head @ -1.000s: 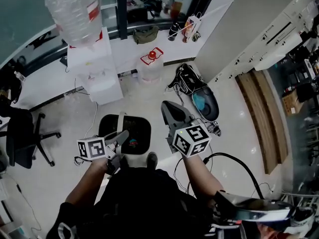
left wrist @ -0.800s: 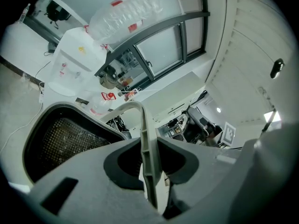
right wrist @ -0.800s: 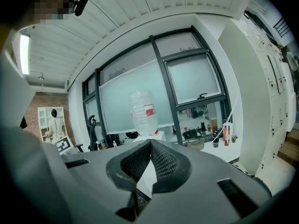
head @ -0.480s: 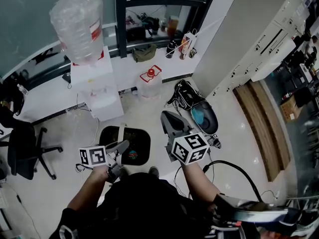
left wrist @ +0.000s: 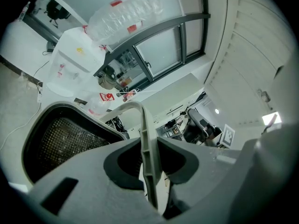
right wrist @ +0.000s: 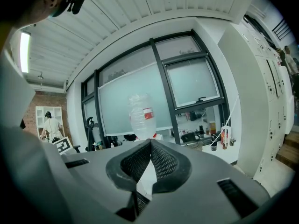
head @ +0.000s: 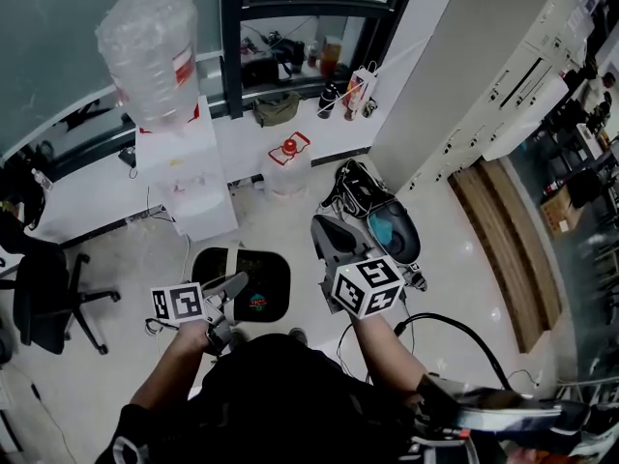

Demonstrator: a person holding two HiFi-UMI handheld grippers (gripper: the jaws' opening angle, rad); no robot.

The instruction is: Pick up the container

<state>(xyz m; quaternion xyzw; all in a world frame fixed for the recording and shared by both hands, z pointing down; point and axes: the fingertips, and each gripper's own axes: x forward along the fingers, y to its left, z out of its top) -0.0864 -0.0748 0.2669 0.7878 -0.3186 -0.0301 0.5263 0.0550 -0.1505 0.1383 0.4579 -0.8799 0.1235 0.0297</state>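
Standing over a glossy white floor (head: 455, 249), the person holds both tools out in front. The left gripper (head: 230, 288) is clamped on the pale bail handle (left wrist: 141, 125) of the black mesh container (head: 261, 276); its gripper view shows the handle pinched upright between the pads. The container sits directly under that gripper; whether it clears the floor cannot be told. The right gripper (head: 327, 228) has its jaws closed together with nothing between them and is held level beside the container, not touching it.

Room: a water dispenser (head: 189, 177) with a large clear bottle (head: 150, 42) stands against a dark-framed window (head: 232, 37). A spare jug (head: 287, 167) with a red cap stands on the floor beside it. Small bottles line the white ledge (head: 319, 114). An office chair (head: 44, 293) is at far left. A black bag (head: 363, 187) lies ahead of the right gripper. White cabinets (head: 503, 75) and a wooden strip (head: 508, 249) are at right. A black cable (head: 455, 312) loops near the person's feet.
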